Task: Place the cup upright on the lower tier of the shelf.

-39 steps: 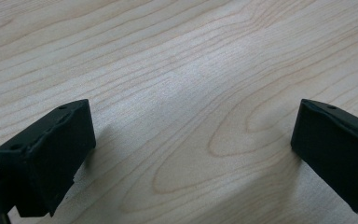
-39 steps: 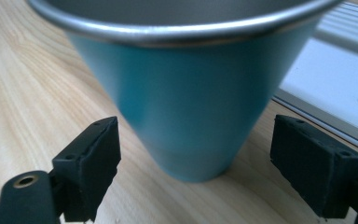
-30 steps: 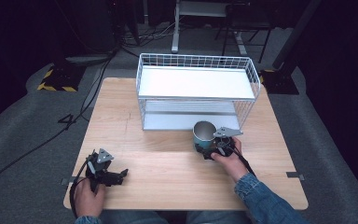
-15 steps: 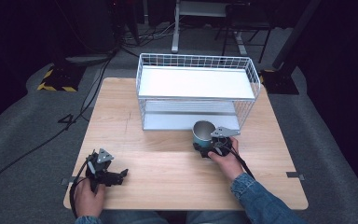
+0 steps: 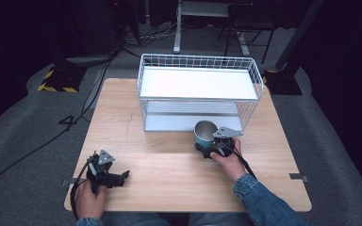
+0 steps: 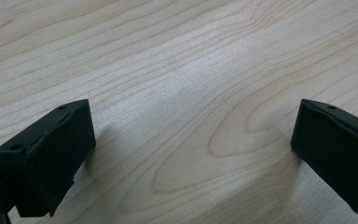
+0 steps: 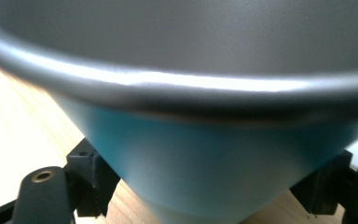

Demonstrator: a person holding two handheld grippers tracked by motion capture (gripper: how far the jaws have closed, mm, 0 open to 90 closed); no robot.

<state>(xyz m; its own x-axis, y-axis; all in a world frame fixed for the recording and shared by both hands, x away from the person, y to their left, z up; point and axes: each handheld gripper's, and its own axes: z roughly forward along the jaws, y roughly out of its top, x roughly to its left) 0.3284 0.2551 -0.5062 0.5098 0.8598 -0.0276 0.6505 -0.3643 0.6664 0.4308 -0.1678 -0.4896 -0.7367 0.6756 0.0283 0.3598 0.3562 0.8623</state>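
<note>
A teal cup (image 5: 204,133) with a grey metal rim and inside stands upright just in front of the white wire rack (image 5: 198,84), right of the table's middle. My right gripper (image 5: 208,146) is shut on the cup's lower body. In the right gripper view the cup (image 7: 214,154) looms close, with a black jaw pressed on each side of it. My left gripper (image 5: 119,177) rests low over the table's near left corner. Its fingers (image 6: 51,154) stand wide open over bare wood with nothing between them.
The wire rack has a white top shelf and a lower shelf, and takes up the far middle of the wooden table (image 5: 169,179). Cables (image 5: 52,136) trail over the grey floor at the left. Dark stands and furniture legs sit behind the table.
The right gripper and the cup have crept slightly away from the person, toward the rack. The left gripper has stayed still.
</note>
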